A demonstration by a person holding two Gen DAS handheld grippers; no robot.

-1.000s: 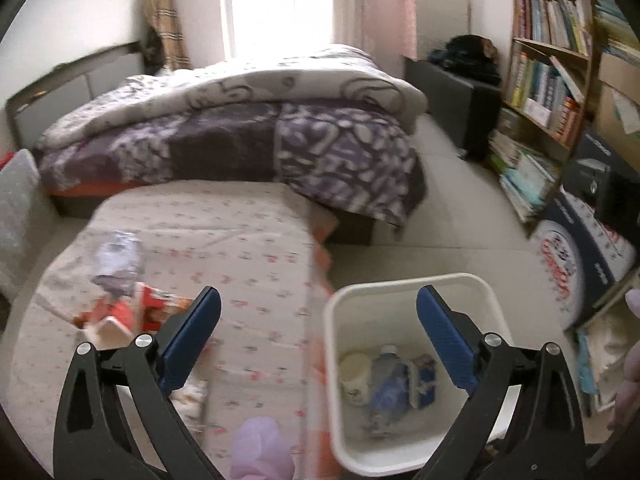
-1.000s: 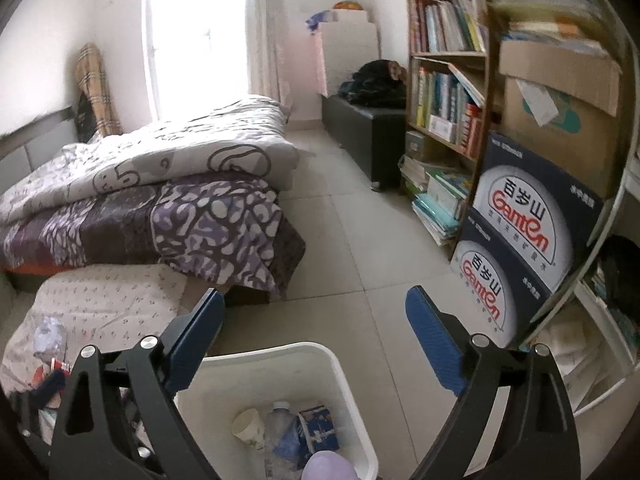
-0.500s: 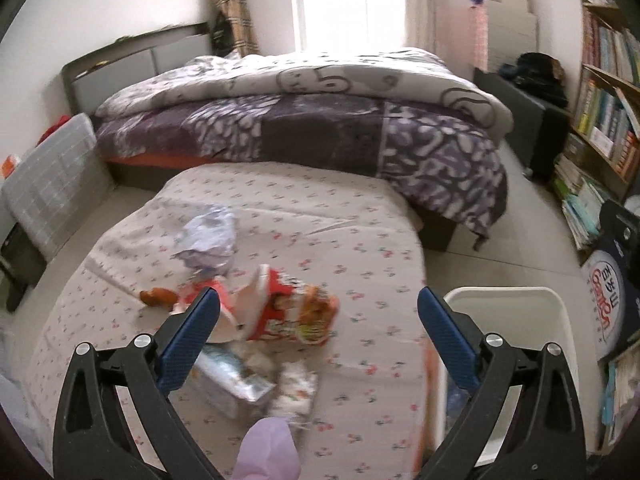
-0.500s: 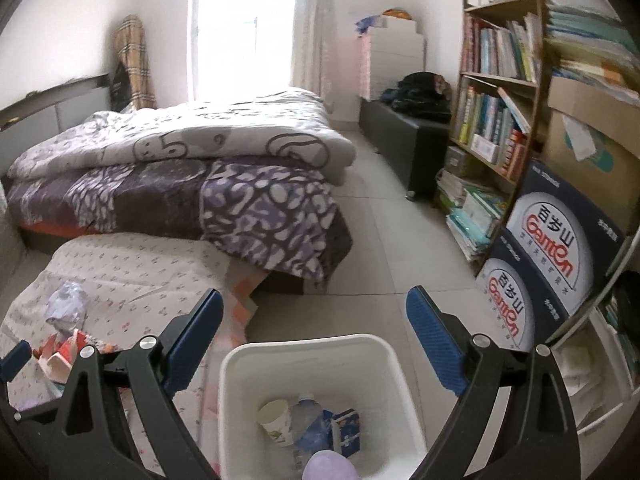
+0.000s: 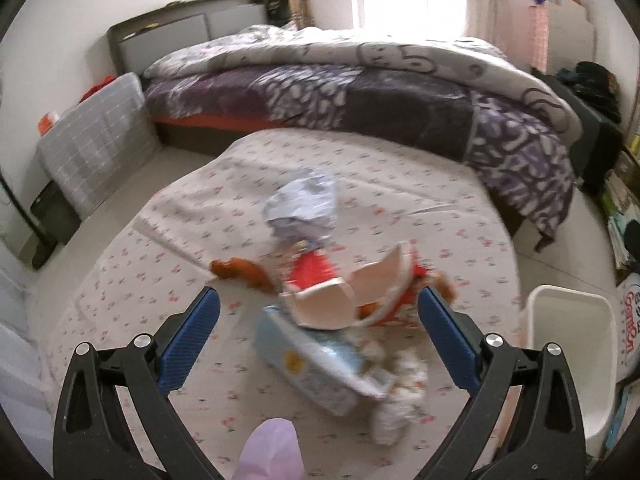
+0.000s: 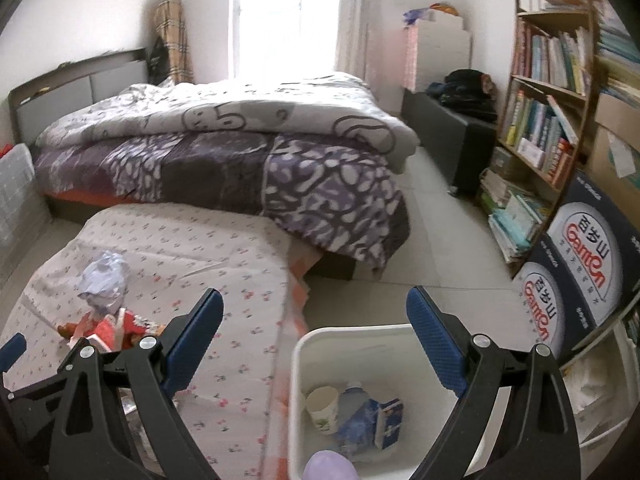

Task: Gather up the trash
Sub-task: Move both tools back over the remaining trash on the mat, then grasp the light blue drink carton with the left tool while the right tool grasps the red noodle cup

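Both claws released, trash heaped on the floral sheet, bin beside it.

The left gripper (image 5: 318, 326) hangs over the flowered mat (image 5: 168, 264) with its blue pads spread wide and nothing between them. Ahead of it lies the trash pile: a torn red-and-white carton (image 5: 344, 292) at about 12 o'clock, a crumpled silvery wrapper (image 5: 304, 204) beyond it, a pale blue packet (image 5: 316, 364) nearer, and what may be crumpled tissue (image 5: 400, 392) at 4 o'clock, though blur makes that uncertain. The white bin (image 5: 568, 320) stands off the mat at 3 o'clock. The right gripper (image 6: 314, 330), equally open and empty, sits above the bin's near side, where a paper cup (image 6: 322, 408), plastic bottle (image 6: 352, 400) and small blue carton (image 6: 390, 420) lie inside.
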